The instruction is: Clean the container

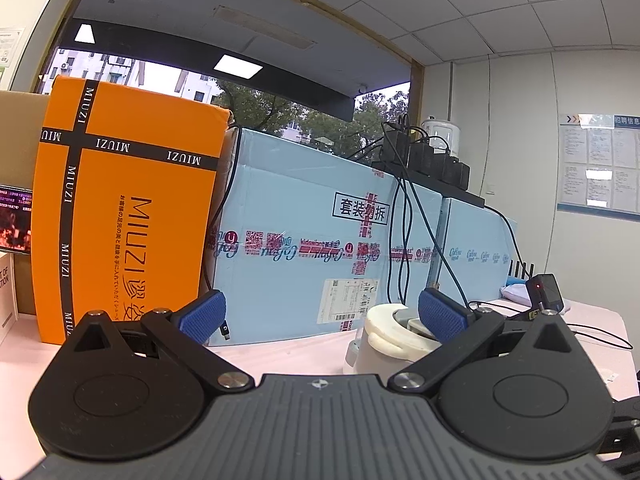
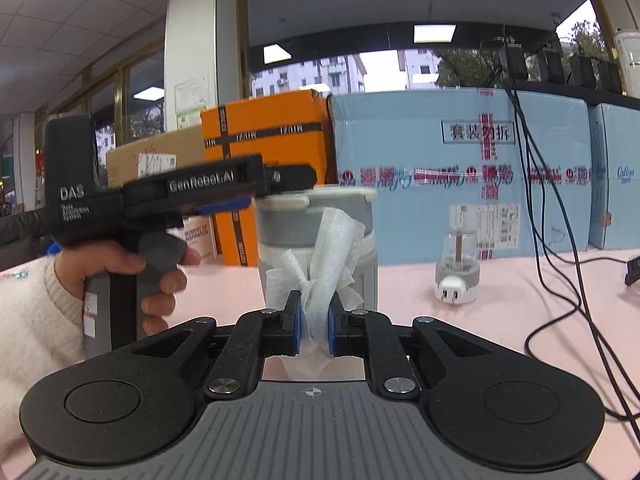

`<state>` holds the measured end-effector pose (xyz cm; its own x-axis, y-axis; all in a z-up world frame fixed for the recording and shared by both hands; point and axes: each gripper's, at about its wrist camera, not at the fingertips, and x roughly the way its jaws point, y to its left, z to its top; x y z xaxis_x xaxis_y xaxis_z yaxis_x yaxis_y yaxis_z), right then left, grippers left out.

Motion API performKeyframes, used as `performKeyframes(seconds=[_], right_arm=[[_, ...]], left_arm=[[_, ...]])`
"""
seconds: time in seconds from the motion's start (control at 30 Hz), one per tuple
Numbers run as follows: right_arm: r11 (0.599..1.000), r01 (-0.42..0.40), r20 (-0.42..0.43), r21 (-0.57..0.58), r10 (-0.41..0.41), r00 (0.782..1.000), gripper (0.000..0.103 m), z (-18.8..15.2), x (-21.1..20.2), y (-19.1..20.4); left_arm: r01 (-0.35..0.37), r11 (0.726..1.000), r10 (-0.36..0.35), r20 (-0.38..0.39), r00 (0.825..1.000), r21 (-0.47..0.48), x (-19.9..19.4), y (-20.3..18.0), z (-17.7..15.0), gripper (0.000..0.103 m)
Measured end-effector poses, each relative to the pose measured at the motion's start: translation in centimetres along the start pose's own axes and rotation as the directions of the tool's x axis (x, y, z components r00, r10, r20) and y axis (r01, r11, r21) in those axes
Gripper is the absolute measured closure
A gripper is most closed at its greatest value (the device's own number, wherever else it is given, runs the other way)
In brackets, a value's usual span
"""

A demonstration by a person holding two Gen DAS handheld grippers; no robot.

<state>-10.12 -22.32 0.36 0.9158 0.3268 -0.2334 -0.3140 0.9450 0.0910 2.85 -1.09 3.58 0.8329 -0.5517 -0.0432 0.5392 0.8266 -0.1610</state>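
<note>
I see the grey cylindrical container (image 2: pixel 316 240) standing upright on the pink table, its white lid (image 1: pixel 394 330) open at the top. A crumpled white paper wipe (image 2: pixel 324 264) stands upright just in front of the container's near wall; contact cannot be confirmed.

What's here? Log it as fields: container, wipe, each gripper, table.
container: grey and white, upright on table
wipe: white tissue, bunched, in front of container
right gripper: shut on wipe
left gripper: open, at container's rim
table: pink; plug-in device right of container, cables, boxes behind
</note>
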Motion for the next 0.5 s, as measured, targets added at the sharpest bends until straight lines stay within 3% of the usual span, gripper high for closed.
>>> performKeyframes(seconds=[0.33, 0.5], right_arm=[[0.999, -0.023, -0.136, 0.035, 0.027, 0.990, 0.091, -0.5, 1.6, -0.5], [1.000, -0.018, -0.055, 0.016, 0.018, 0.998, 0.091, 0.8, 0.3, -0.1]], left_arm=[[-0.003, 1.000, 0.003, 0.002, 1.000, 0.007, 0.0, -0.2, 0.0, 0.000], [-0.001, 1.000, 0.001, 0.001, 1.000, 0.002, 0.0, -0.1, 0.0, 0.000]])
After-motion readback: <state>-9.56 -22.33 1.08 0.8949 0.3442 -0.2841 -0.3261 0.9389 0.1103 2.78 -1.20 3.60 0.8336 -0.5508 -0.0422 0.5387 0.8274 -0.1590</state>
